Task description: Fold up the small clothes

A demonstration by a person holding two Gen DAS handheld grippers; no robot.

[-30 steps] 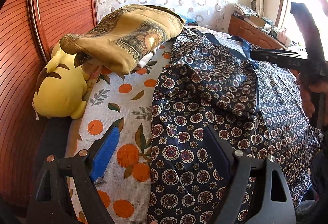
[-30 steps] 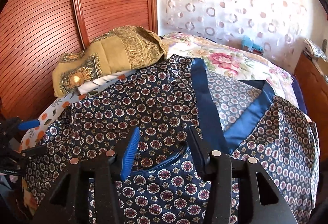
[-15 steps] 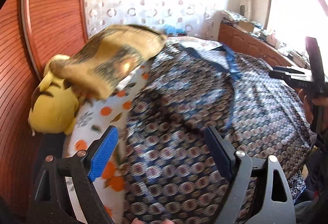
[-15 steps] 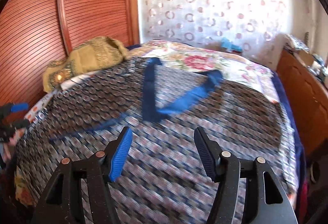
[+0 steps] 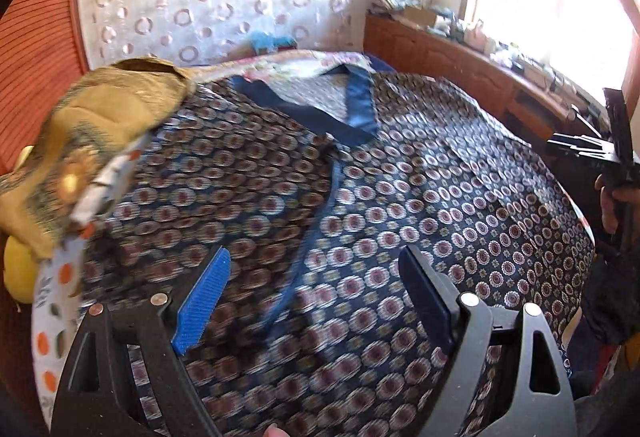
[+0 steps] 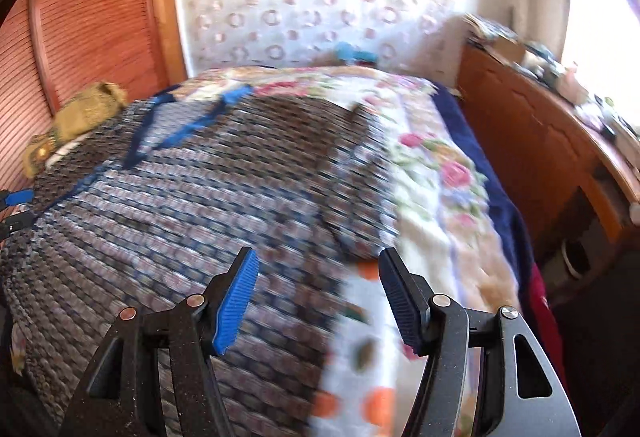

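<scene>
Left wrist view: the left gripper point(image 5: 312, 301) fills the bottom of the frame with its fingers spread wide and nothing between them. Under and beyond it the shirt point(image 5: 360, 197), dark with round medallions, lies spread flat across the bed and takes up the whole centre. Its blue collar point(image 5: 352, 109) sits at upper centre, and a blue placket line runs from there down toward the lower middle. At the left edge a pillow point(image 5: 92, 149) in mustard cloth overlaps the shirt's left border, with a yellow plush point(image 5: 18, 269) just below it. The shirt's right border falls near the bed's edge, where the right gripper point(image 5: 588, 149) stands at the far right of the frame; its finger spread cannot be made out here. A dresser point(image 5: 460, 57) runs along the upper right.

Right wrist view, blurred: the right gripper point(image 6: 316, 293) at the bottom has its fingers spread apart, empty. The shirt point(image 6: 180, 205) covers the left and centre; its right sleeve edge ends at centre, with bare floral blanket point(image 6: 440, 173) to the right. The left gripper's tips point(image 6: 16, 205) show at the left edge.
</scene>
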